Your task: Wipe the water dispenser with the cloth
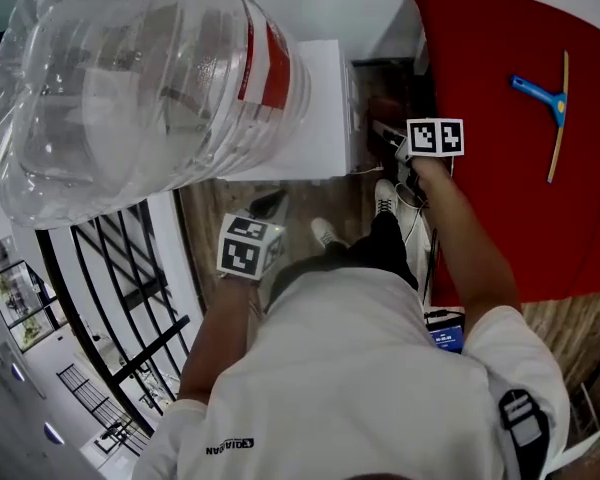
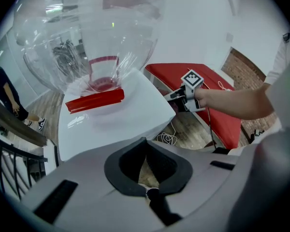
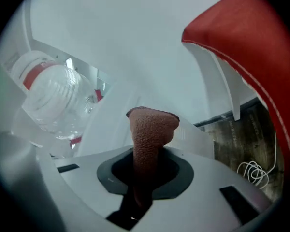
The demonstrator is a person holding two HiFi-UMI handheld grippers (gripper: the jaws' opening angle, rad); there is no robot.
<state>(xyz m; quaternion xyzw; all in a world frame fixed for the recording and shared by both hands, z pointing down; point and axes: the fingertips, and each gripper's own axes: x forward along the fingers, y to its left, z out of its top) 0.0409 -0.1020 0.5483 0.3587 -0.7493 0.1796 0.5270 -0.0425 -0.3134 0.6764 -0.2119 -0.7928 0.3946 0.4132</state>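
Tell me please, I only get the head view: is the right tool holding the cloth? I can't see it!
Observer: Yes. In the right gripper view the right tool is shut on the brown cloth, which sticks up out of its jaws.
Operator: And the left tool?
Observer: The left tool has its jaws together, with nothing between them.
Operator: What's under the big bottle?
Observer: The left gripper view shows a red strip lying on top of the white dispenser, right beside the neck of the bottle.
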